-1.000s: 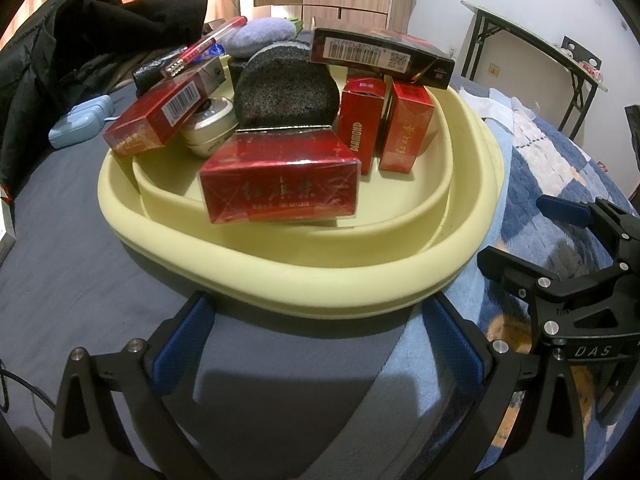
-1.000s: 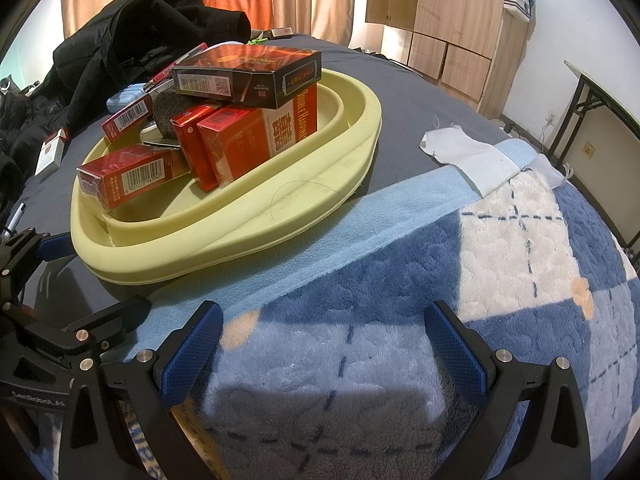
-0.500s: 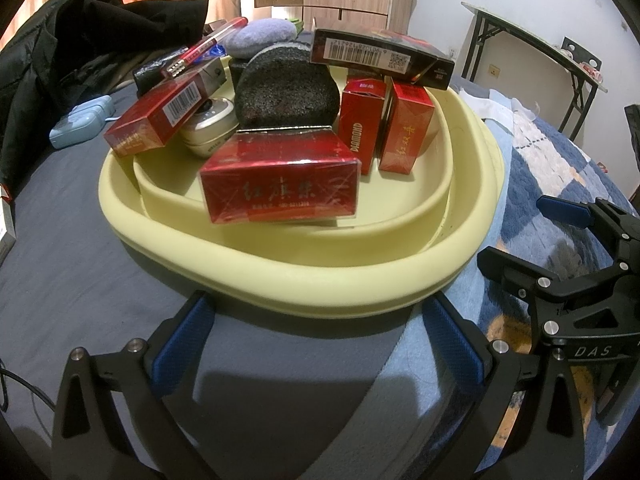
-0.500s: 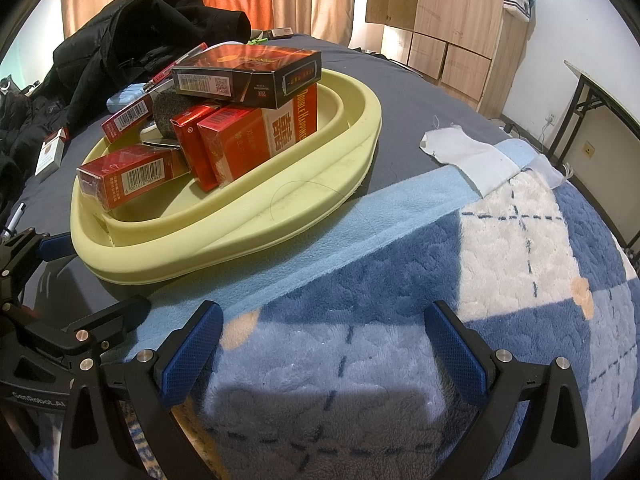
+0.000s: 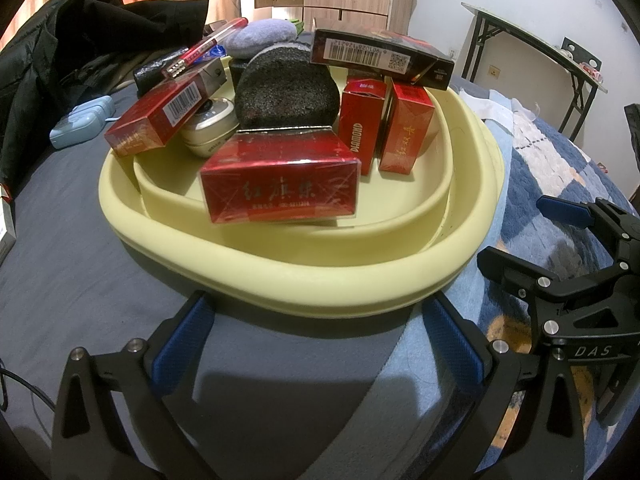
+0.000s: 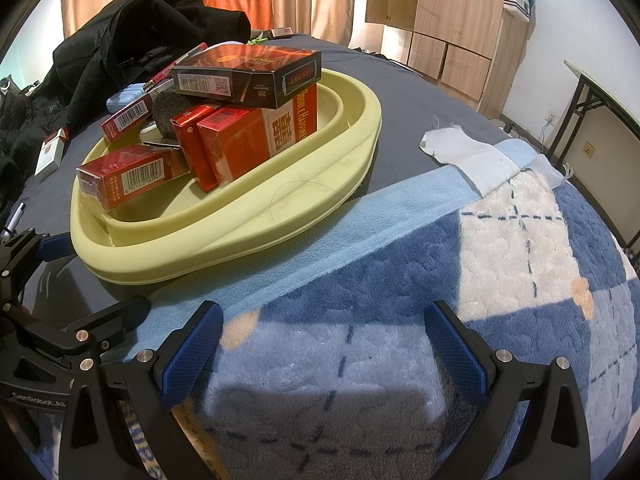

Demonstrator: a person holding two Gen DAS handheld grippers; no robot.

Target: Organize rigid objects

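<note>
Nothing moved, one yellow tray (image 5: 304, 284), six boxes, both tools spread.

We note a pale yellow tray (image 5: 320, 280); red boxes (image 5: 280, 188); a blue-and-white checked blanket (image 6: 500, 240); a dark grey sheet (image 5: 60, 260).

Pale yellow tray (image 5: 304, 288) on bed, piled with red cartons (image 5: 280, 182); two stand upright, black carton (image 6: 248, 74) flat on top, dark sponge (image 5: 286, 92) behind.
</note>
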